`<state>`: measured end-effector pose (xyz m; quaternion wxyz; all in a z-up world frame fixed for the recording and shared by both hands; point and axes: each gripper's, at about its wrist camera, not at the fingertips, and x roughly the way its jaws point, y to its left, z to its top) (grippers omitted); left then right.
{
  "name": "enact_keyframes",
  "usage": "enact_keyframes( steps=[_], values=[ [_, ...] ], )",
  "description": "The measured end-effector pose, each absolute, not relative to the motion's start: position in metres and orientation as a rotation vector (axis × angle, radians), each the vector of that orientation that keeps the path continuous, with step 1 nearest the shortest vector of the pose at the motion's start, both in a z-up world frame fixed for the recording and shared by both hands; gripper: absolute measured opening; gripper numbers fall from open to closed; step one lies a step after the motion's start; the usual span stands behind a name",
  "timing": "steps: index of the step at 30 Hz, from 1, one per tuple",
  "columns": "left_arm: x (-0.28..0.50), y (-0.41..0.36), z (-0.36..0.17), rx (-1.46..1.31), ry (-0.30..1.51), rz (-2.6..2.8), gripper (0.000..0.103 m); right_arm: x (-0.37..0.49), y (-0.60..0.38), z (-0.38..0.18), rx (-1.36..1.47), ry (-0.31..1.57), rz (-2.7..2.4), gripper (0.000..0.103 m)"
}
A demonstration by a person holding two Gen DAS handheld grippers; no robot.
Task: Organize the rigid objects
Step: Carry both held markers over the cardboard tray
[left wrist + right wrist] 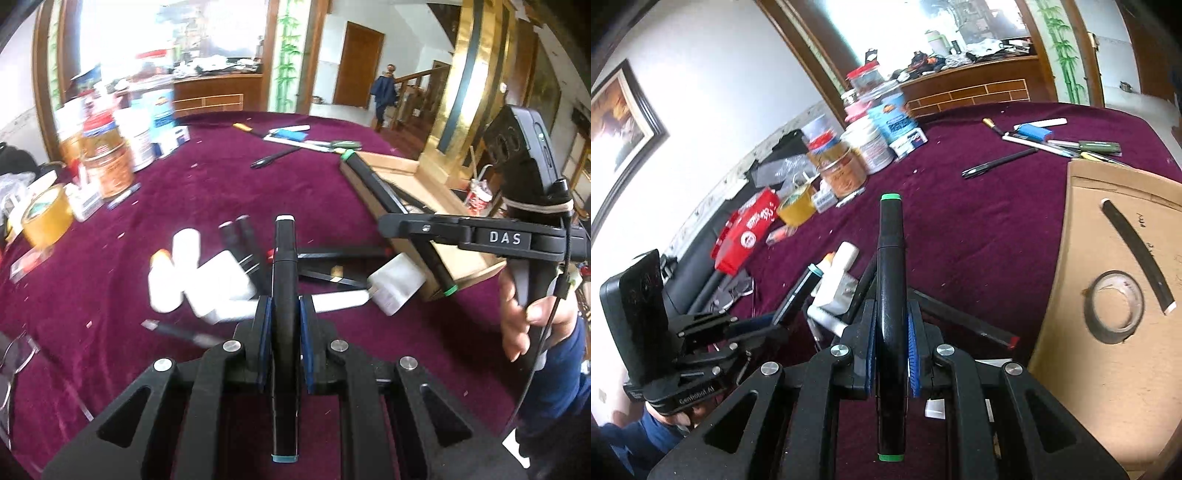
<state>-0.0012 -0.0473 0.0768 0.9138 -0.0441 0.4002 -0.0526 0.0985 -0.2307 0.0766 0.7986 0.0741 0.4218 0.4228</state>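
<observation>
My left gripper (284, 306) is shut on a black marker with teal and white end caps (284, 266), held above a pile of white adapters and pens (207, 280) on the maroon tablecloth. My right gripper (892, 325) is shut on a black marker with green ends (891, 258), held left of a cardboard box lid (1108, 387). In the left wrist view the right gripper (391, 225) holds that green-ended marker (388, 195) over the box (406, 173). In the right wrist view the left gripper (775, 325) holds the teal-capped marker (798, 291).
Jars, cans and boxes (864, 147) crowd the table's far left, with a yellow tape roll (796, 208). Pens and a blue item (1034, 136) lie at the far edge. A grey tape roll (1115, 306) and a black strip (1137, 254) lie in the box.
</observation>
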Motion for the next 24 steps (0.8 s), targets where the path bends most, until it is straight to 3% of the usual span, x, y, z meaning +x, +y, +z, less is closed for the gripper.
enact_keyframes(
  steps=[24],
  values=[
    [0.084, -0.131, 0.109, -0.17, 0.82, -0.307, 0.012, 0.161, -0.329, 0.075, 0.399, 0.898, 0.666, 0.013]
  ],
)
